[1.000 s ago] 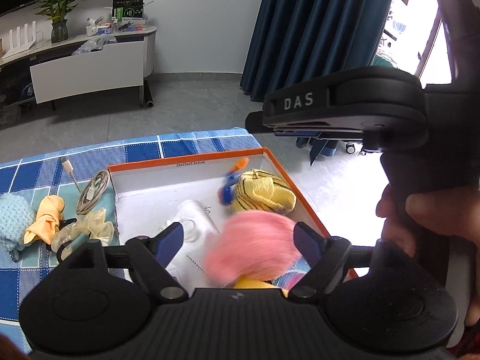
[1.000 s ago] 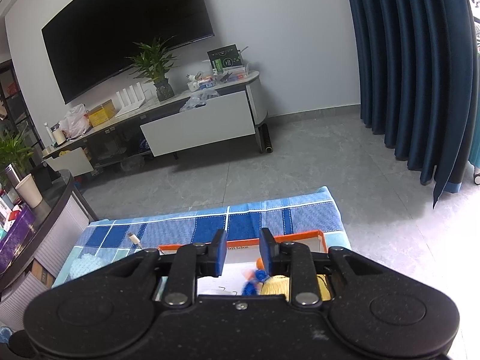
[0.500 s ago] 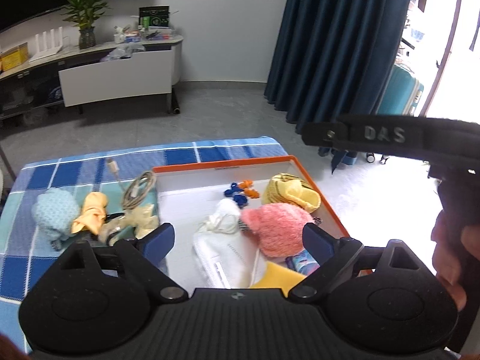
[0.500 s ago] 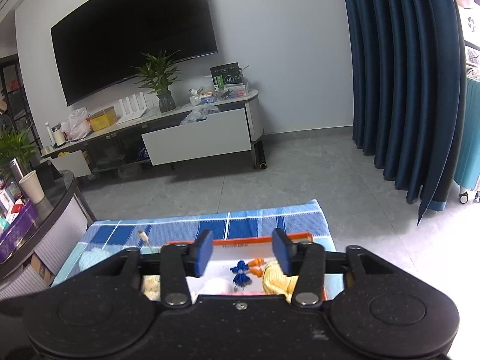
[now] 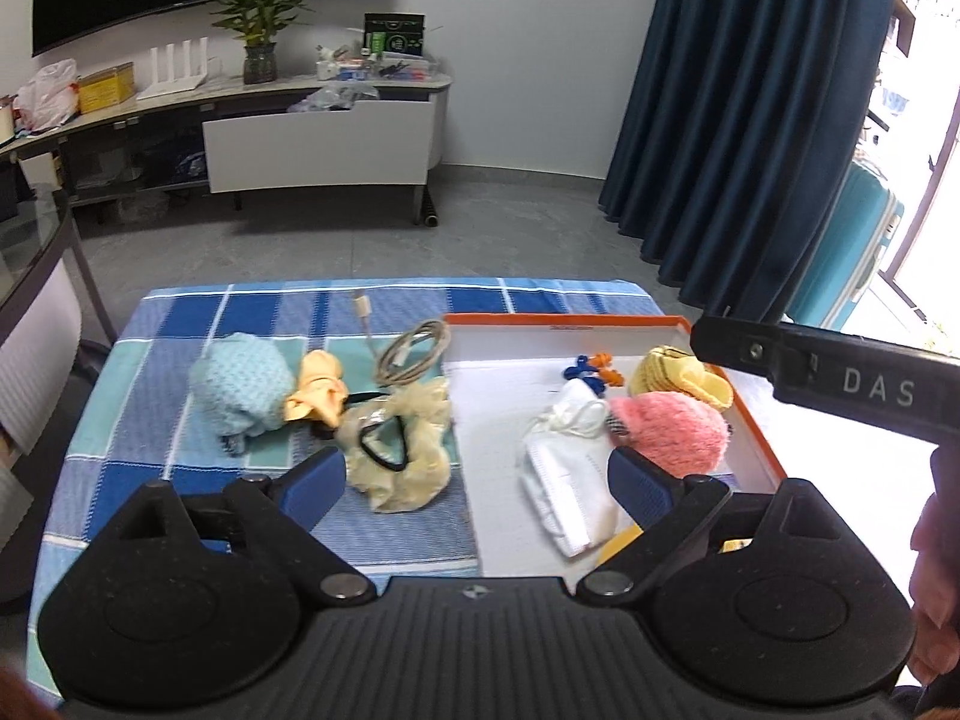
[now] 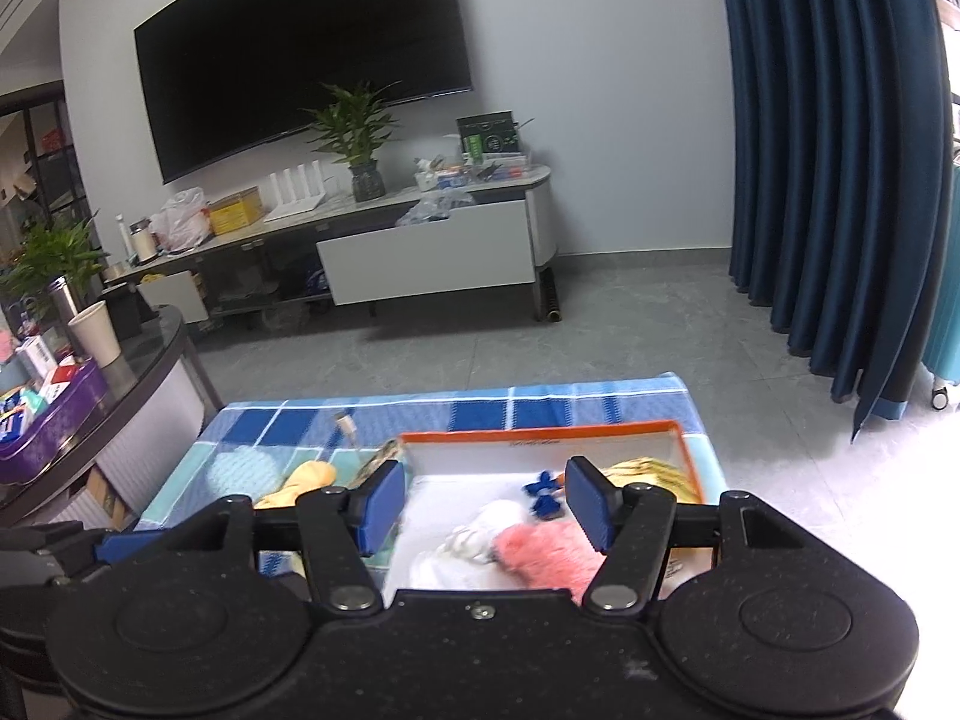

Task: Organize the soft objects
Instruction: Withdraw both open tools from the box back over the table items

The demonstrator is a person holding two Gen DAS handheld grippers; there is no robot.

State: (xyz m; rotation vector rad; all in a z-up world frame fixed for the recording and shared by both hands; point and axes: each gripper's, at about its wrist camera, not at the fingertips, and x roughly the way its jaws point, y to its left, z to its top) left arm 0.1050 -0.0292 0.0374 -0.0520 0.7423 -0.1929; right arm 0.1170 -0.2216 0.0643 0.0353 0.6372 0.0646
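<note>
An orange-rimmed white box [image 5: 753, 420] lies on the right of the blue checked cloth [image 5: 180, 420]. In it lie a pink fluffy item [image 5: 672, 432], a yellow striped item [image 5: 678, 375], a white cloth [image 5: 570, 456] and a small blue-orange piece [image 5: 591, 369]. Left of the box lie a light blue knit [image 5: 240, 384], an orange cloth [image 5: 318, 390] and a cream scrunchie [image 5: 402, 450]. My left gripper [image 5: 477, 486] is open and empty, above the box's left edge. My right gripper [image 6: 486, 507] is open and empty over the box [image 6: 684, 456], above the pink item [image 6: 540, 552].
A coiled cable [image 5: 414, 348] lies on the cloth by the box's far left corner. A glass table [image 6: 90, 396] with a paper cup stands at the left. A TV stand [image 6: 420, 252] and dark blue curtains [image 6: 828, 180] are across the floor.
The pink item left my left gripper and now lies in the box. Both grippers pulled back and up. My right gripper opened from nearly shut to wide.
</note>
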